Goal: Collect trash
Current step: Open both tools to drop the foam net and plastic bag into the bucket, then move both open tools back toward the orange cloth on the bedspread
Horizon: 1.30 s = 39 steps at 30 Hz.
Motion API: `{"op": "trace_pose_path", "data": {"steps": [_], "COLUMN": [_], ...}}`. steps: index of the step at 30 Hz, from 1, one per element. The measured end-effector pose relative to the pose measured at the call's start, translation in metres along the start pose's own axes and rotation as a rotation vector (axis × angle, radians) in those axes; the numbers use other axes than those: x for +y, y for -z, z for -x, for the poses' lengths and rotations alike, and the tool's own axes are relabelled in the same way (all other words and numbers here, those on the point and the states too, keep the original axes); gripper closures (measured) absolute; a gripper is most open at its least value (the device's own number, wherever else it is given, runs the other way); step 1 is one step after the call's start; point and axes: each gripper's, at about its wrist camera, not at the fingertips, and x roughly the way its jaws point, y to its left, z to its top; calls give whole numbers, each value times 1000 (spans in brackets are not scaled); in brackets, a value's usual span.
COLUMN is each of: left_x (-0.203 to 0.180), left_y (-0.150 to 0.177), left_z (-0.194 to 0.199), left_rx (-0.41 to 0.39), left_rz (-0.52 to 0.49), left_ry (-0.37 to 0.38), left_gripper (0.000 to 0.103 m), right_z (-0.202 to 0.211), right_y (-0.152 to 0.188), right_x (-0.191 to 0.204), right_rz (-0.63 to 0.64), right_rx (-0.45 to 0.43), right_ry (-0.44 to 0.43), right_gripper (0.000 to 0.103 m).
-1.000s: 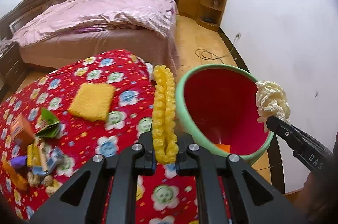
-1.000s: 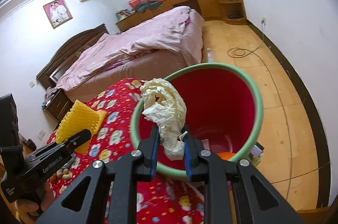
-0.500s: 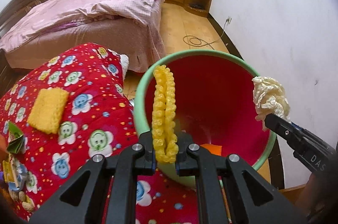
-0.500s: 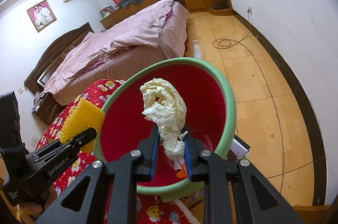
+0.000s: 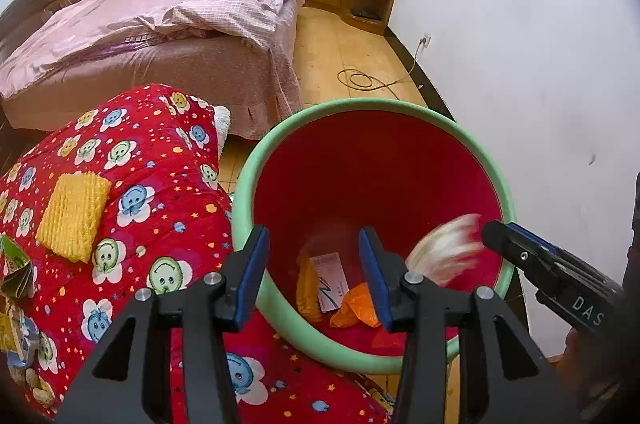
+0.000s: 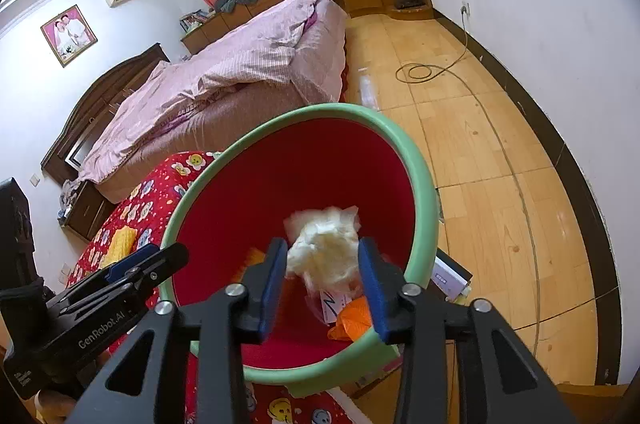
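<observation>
the red bin (image 5: 372, 175) with its green rim stood just right of my quilt-covered worktop (image 5: 132, 183), both tools over its mouth. my right gripper (image 6: 322, 274) had its fingers opening, and the crumpled paper wad (image 6: 324, 244) was blurred between them, no longer pinched; it looked feather-light and soft, so i judged it would drop loosely. my left gripper (image 5: 312, 272) was opening too, nothing between its fingers. a yellow ridged wrapper (image 5: 74, 216) lay left on the quilt; thin, crinkly and light, i judged, best pinched at its near edge.
</observation>
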Motion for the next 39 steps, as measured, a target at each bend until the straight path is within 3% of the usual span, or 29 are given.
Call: {"op": "trace_pose_path", "data": {"steps": [18,39], "left_x": [39,144], "left_y": [28,84], "left_z": [62,147], "left_rx": [-46,-118], "left_rz": [97,275], "left_ry": [-48,-244], "left_gripper": [56,56], "right_z": [35,44], "right_y": [17,52], "right_x": [35,111], "right_rz": [31,122], "right_rx": [-50,-18], "right_ry": [-69,-167], "right_gripper": [38,34]}}
